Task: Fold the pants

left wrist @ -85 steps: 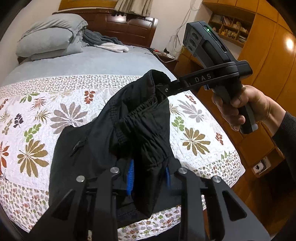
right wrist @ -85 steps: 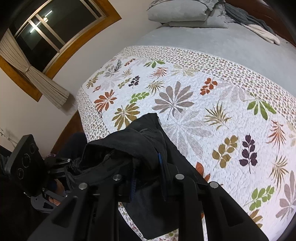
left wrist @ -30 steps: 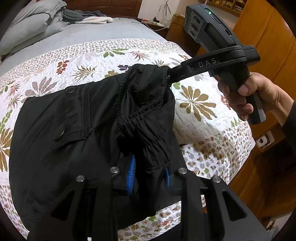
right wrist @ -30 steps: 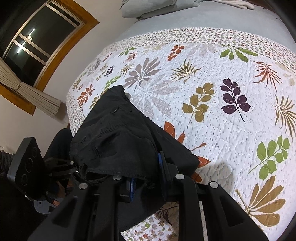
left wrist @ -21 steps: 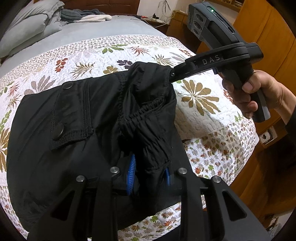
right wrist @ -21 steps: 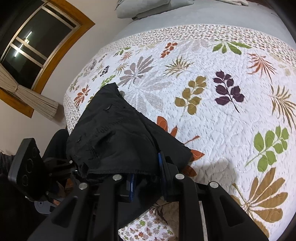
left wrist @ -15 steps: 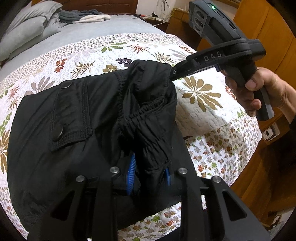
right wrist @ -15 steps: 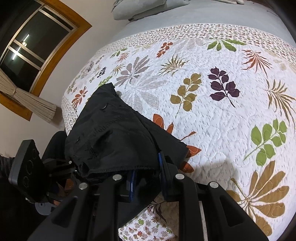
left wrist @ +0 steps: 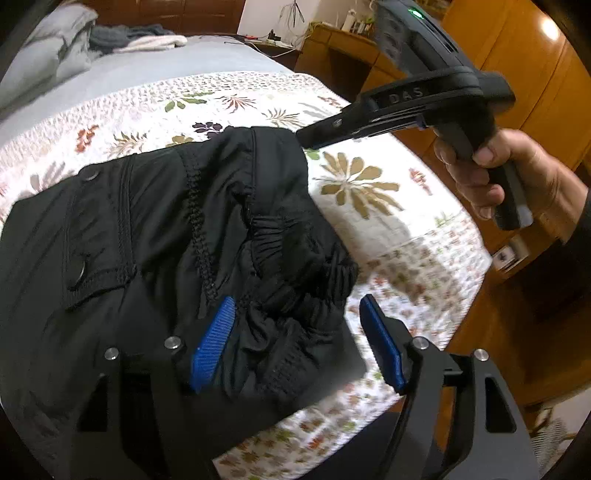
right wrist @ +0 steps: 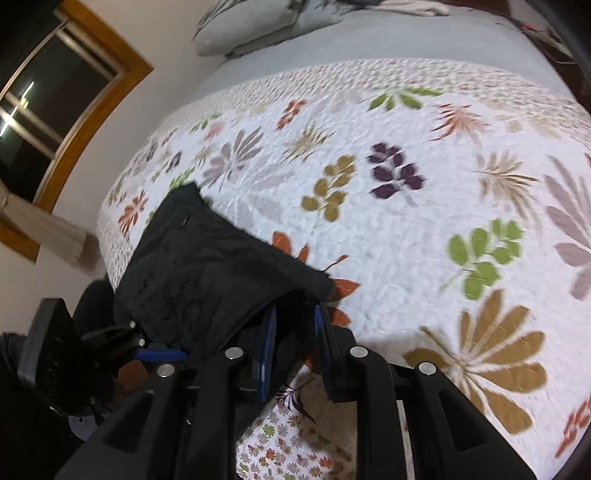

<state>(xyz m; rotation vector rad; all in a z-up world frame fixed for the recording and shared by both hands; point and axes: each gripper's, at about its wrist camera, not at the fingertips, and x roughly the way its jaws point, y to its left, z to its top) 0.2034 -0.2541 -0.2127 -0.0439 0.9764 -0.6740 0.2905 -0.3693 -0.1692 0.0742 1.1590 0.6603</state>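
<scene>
Black pants (left wrist: 155, 229) lie bunched on the leaf-patterned quilt (left wrist: 369, 192) near the bed's foot edge; the elastic waistband faces me. My left gripper (left wrist: 295, 339) is open, its blue pads either side of the waistband, not clamping it. My right gripper shows in the left wrist view (left wrist: 306, 138), drawn back just off the pants' far corner. In the right wrist view the right gripper (right wrist: 293, 339) has its pads parted with the pants' edge (right wrist: 221, 273) in front of them; it looks open.
Grey pillows (right wrist: 258, 22) and loose clothes (left wrist: 140, 37) lie at the head of the bed. Wooden cabinets (left wrist: 517, 74) stand along the right side. A window with a curtain (right wrist: 44, 110) is on the left wall. The quilt's edge drops off close below the grippers.
Both grippers have opened and let go of the pants. The pants have dropped flat onto the quilt. The right gripper has pulled away from the fabric's corner.
</scene>
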